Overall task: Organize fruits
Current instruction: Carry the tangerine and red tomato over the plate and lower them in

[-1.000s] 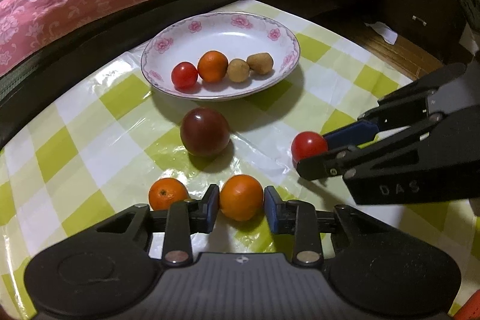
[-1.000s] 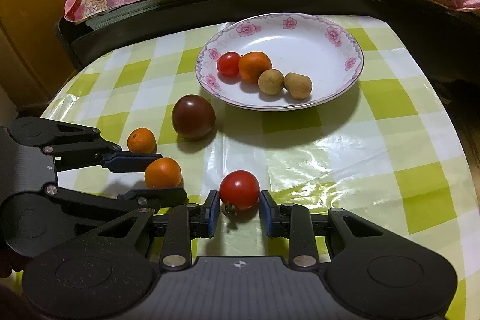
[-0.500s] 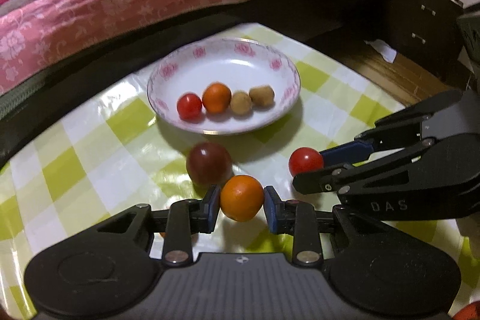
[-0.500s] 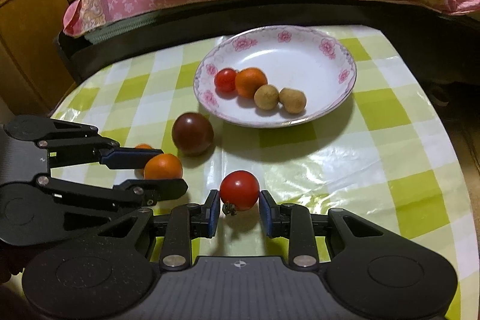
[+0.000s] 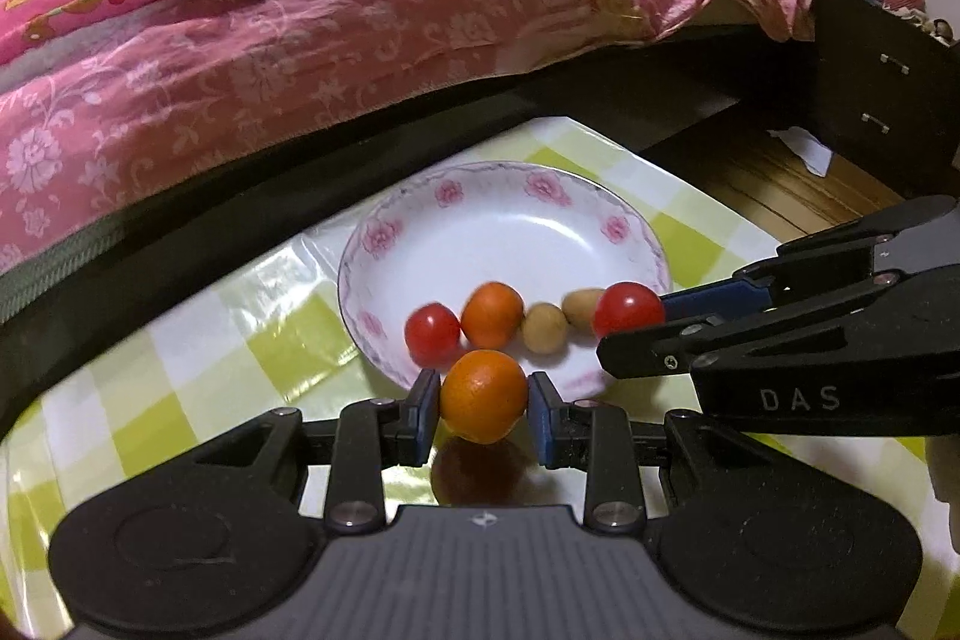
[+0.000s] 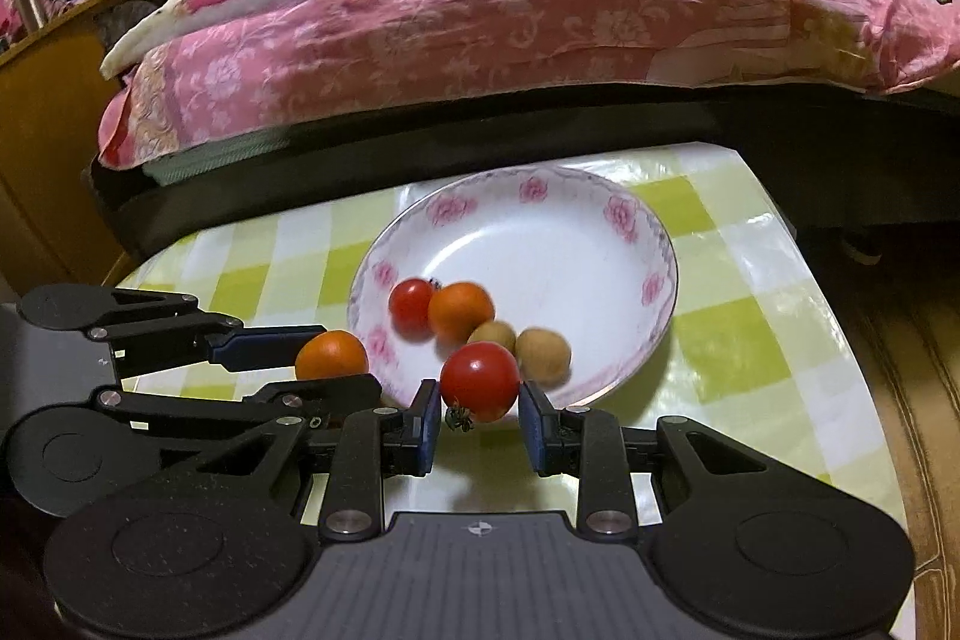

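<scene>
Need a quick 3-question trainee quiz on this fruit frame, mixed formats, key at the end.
1. True or false: the left tongs grip an orange.
2. What do the right tongs hold? A) kiwi B) red tomato C) nothing
3. How many fruits lie in the floral plate?

Key: 1 true. 2 B. 3 four: a small tomato, an orange one and two brown ones.

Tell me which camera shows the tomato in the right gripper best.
The right wrist view: the held tomato sits centred between the right gripper pads, its stem visible. The left wrist view shows it from the side, partly hidden by a finger.
</scene>
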A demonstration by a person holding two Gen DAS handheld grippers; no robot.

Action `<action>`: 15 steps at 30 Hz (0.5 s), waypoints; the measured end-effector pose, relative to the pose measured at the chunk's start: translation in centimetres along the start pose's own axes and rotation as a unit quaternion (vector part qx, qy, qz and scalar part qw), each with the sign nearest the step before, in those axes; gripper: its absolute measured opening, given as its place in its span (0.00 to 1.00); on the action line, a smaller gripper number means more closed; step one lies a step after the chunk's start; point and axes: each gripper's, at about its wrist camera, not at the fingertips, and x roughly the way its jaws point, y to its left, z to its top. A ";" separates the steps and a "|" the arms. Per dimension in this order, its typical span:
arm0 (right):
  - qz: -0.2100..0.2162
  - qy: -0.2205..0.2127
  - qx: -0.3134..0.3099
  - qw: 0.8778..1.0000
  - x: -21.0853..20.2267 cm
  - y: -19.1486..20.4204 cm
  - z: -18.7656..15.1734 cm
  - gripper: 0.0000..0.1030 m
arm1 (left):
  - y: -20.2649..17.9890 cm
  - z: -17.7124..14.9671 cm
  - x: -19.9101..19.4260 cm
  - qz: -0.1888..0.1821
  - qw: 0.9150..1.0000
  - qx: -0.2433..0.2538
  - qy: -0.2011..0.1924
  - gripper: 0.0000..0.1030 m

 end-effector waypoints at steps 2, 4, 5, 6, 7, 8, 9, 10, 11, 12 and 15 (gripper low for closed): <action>-0.004 0.000 0.000 1.000 0.5 -0.1 0.2 0.24 | 0.0 0.2 0.6 0.002 1.000 0.001 0.002 0.37; -0.008 0.004 0.001 1.000 1.0 -0.4 0.2 0.24 | 0.0 0.3 1.3 0.003 1.000 0.003 0.006 0.37; -0.009 0.006 0.003 1.000 1.2 -0.6 0.1 0.24 | -0.1 0.3 1.6 0.003 1.000 0.005 0.007 0.37; -0.010 0.005 0.002 1.000 1.3 -0.7 0.1 0.24 | -0.1 0.4 1.9 0.003 1.000 0.005 0.008 0.37; -0.010 0.004 0.000 1.000 1.5 -0.8 0.2 0.24 | -0.1 0.4 2.1 0.004 1.000 0.006 0.008 0.37; -0.010 0.004 0.000 1.000 1.6 -0.9 0.2 0.24 | -0.1 0.4 2.2 0.004 1.000 0.007 0.008 0.37; -0.010 0.005 0.001 1.000 1.7 -1.0 0.3 0.24 | -0.1 0.4 2.4 0.005 1.000 0.007 0.009 0.37; -0.010 0.005 0.000 1.000 1.8 -1.1 0.4 0.24 | -0.1 0.5 2.6 0.005 1.000 0.008 0.010 0.37; -0.011 0.005 -0.003 1.000 2.0 -1.1 0.5 0.24 | -0.1 0.5 2.8 0.006 1.000 0.008 0.011 0.37; -0.013 0.006 -0.006 1.000 2.2 -1.1 0.5 0.24 | 0.0 0.6 3.0 0.007 1.000 0.009 0.011 0.37; -0.017 0.007 -0.011 1.000 2.8 -1.3 0.7 0.25 | -0.1 0.6 3.4 0.008 1.000 0.010 0.012 0.37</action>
